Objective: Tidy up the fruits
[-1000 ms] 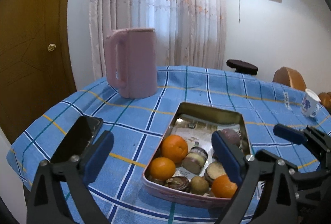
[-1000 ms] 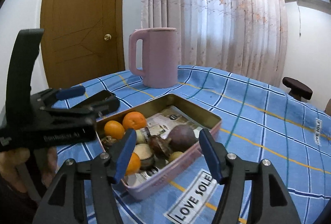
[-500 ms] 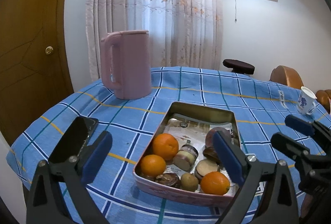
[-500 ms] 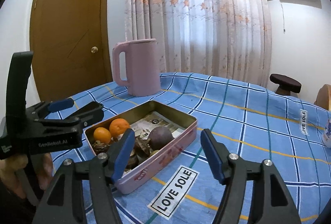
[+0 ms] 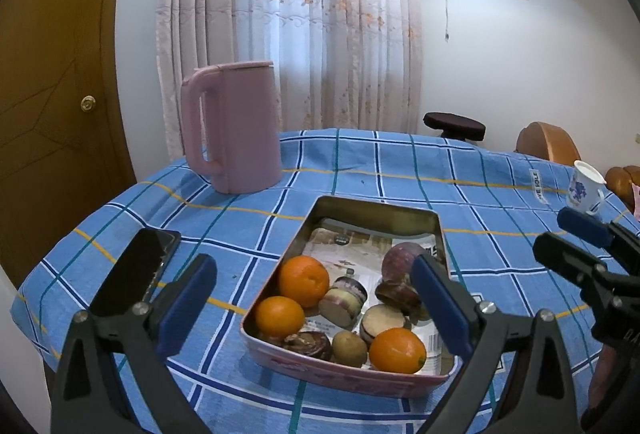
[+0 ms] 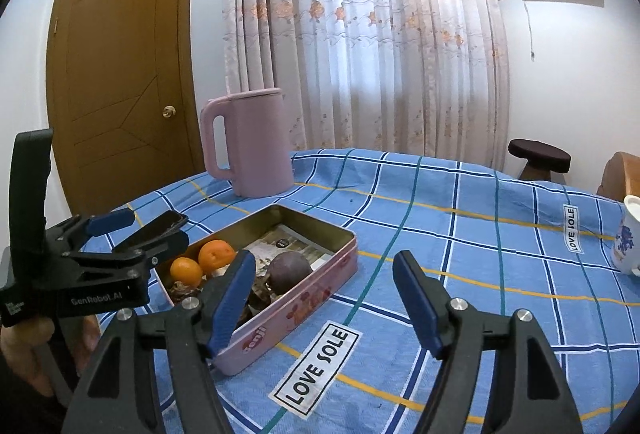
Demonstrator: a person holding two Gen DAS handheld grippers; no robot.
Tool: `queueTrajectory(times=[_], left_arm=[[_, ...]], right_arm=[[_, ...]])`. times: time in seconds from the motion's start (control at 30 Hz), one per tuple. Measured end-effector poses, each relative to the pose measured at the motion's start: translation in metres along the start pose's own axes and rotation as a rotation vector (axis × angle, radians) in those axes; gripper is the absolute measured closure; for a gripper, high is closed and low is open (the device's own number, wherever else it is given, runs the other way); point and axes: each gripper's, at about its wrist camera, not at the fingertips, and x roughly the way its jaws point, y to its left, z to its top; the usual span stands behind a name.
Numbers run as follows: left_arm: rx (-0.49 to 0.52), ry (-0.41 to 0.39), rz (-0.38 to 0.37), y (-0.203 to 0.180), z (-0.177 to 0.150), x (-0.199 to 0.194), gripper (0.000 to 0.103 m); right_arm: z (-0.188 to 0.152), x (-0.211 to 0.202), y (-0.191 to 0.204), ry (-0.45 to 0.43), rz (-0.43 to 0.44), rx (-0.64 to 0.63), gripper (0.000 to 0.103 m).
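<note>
Pink metal, the rectangular tin (image 5: pixel 344 370) sits on the blue checked tabletop (image 5: pixel 360 169) with the fruit gathered at its near end: three oranges (image 5: pixel 303 280), a kiwi (image 5: pixel 350 346), a dark purple fruit (image 5: pixel 398 260) and some cut or brown pieces I cannot name. A printed paper lines the tin's far half, which is otherwise bare.

From the left gripper (image 5: pixel 316 310) the tin lies straight ahead and below, its long axis running away from the camera, so the fingers (image 5: pixel 188 302) straddle the near short end. They stand wide with nothing between the pads. The right gripper (image 6: pixel 324 298) is off to the tin's right side, seeing it at an angle; its fingers (image 6: pixel 416 298) are spread about midway, empty, over bare cloth beside the tin's right wall. By my reading the left hand is the nearer one to the oranges, and the next reach likely comes down from above, since the tin's walls block any sideways approach.

A black phone (image 5: pixel 136 274) lies just left of the left fingers and should be kept clear of. A pink jug (image 5: pixel 236 129) stands well behind the tin, and a white cup (image 6: pixel 628 238) sits far to the right. Open cloth lies to the tin's right and behind it, room enough to set fruit down.
</note>
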Motion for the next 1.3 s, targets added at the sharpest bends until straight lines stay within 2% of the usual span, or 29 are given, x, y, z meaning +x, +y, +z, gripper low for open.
queueTrajectory(times=[0.53,0.87,1.3], left_arm=[[0.021,-0.005,-0.004,-0.006,-0.001,-0.001,0.0],[0.034,-0.034,-0.045,-0.014,0.003,-0.013,0.0],[0.036,-0.007,-0.047,-0.018,0.002,-0.009,0.0]], right_arm=[[-0.001,-0.006,-0.009,-0.012,-0.024,0.012,0.03],[0.006,-0.02,-0.019,-0.043,-0.052,0.011,0.03],[0.004,-0.026,-0.027,-0.042,-0.07,0.012,0.03]])
